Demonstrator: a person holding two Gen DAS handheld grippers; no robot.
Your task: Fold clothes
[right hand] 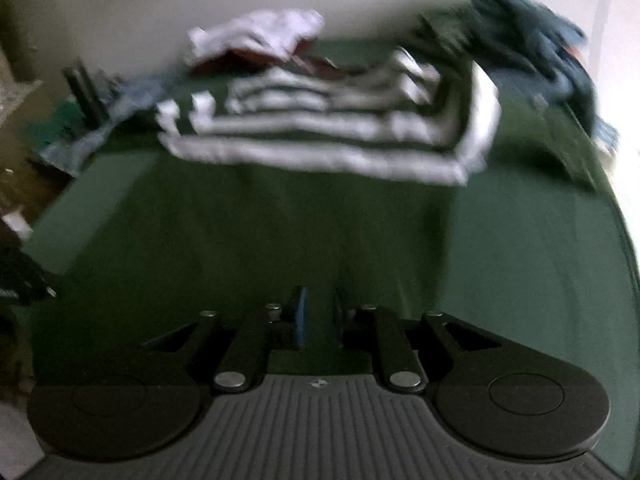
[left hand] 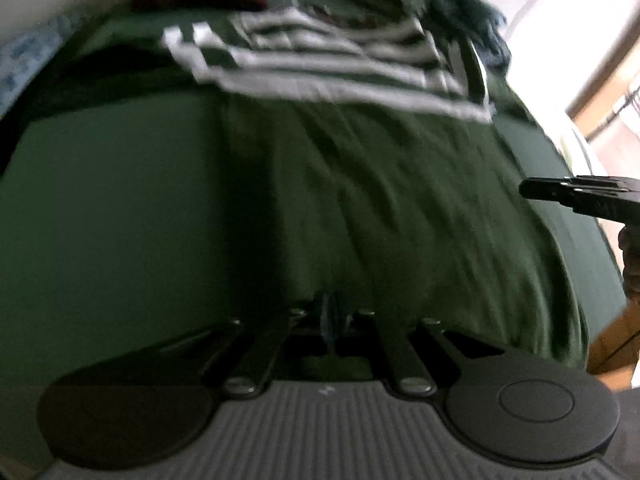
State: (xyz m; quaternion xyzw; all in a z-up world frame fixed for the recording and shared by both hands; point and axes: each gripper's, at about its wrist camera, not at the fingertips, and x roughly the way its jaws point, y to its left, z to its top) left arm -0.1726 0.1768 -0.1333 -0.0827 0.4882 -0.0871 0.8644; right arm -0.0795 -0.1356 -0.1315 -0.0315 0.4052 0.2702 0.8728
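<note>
A dark green garment with green and white stripes (left hand: 320, 76) lies spread on the green table; it also shows in the right wrist view (right hand: 320, 140). Its plain green lower part (left hand: 380, 208) runs toward both cameras. My left gripper (left hand: 330, 320) is shut on the near hem of this garment. My right gripper (right hand: 318, 316) is shut on the same hem (right hand: 320, 248) further right. The right gripper's fingers (left hand: 576, 194) show at the right edge of the left wrist view. Both views are motion-blurred.
The green table surface (left hand: 112, 216) lies to the left and also shows at the right of the right wrist view (right hand: 540, 260). A white and maroon pile (right hand: 260, 40) sits at the back. Dark blue-green clothes (right hand: 528, 36) are heaped at the back right. Clutter stands at the left edge (right hand: 80, 96).
</note>
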